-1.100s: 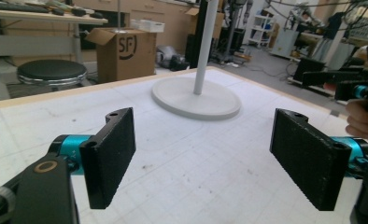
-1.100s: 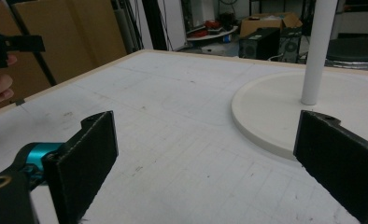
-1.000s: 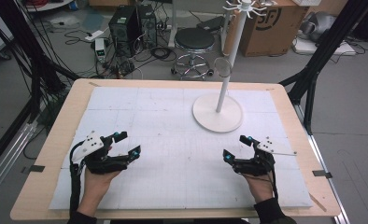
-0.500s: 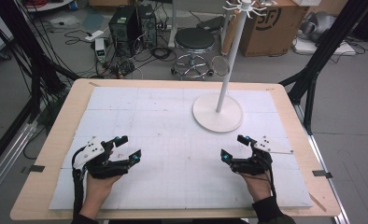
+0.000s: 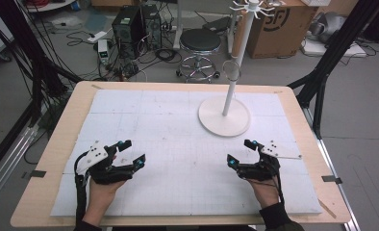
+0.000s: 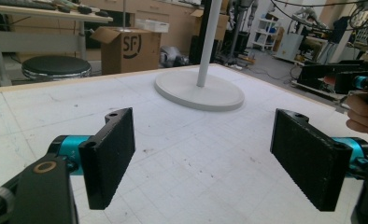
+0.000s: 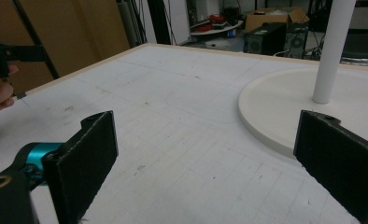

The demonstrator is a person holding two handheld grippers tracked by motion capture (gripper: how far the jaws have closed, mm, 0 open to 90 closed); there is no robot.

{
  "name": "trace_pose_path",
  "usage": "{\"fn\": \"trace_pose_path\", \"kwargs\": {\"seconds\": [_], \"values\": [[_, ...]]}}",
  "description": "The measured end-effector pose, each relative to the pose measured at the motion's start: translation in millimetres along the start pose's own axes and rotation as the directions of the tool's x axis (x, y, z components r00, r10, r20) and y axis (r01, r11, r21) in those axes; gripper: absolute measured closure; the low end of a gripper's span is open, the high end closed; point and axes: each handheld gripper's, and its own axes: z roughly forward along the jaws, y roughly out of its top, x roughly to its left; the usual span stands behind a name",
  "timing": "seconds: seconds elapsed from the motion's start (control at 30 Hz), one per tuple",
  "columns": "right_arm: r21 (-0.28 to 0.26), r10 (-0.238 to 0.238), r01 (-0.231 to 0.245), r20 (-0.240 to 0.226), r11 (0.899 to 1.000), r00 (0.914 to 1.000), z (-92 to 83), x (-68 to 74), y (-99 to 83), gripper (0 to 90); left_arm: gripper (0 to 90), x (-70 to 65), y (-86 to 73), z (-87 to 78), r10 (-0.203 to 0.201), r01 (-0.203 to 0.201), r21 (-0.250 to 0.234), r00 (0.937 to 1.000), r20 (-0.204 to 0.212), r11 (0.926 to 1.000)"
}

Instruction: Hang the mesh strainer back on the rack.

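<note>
A white stand [image 5: 224,117] with a round base and a tall pole rises at the back right of the white table mat; a ring [image 5: 231,71] hangs on the pole. My left gripper [image 5: 132,153] rests low at the front left, open and holding nothing. My right gripper [image 5: 242,153] sits at the front right, also open and bare. In the left gripper view the jaws stand wide apart [image 6: 203,158] with the stand's base [image 6: 199,91] ahead. In the right gripper view the open gripper [image 7: 205,163] frames the base [image 7: 285,105] and pole [image 7: 329,51].
The white gridded mat [image 5: 178,125] covers a wooden table [image 5: 62,130]. Behind the table stand a black stool [image 5: 200,43], a computer case [image 5: 130,24], floor cables and a cardboard box [image 5: 284,24]. Black frame struts [image 5: 329,62] flank the table's right side.
Both hands have drawn back slightly toward the table's front edge. Both grippers remain open and hold nothing.
</note>
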Motion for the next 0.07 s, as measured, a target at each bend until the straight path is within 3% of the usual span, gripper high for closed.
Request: {"fn": "trace_pose_path", "kwargs": {"seconds": [0.07], "values": [[-0.001,0.001,-0.001,0.0,1.0,1.0,-0.1,-0.3,0.0,5.5,22.1,-0.1,-0.2,0.7,-0.002,0.002,-0.003,1.0,-0.001,1.0]]}}
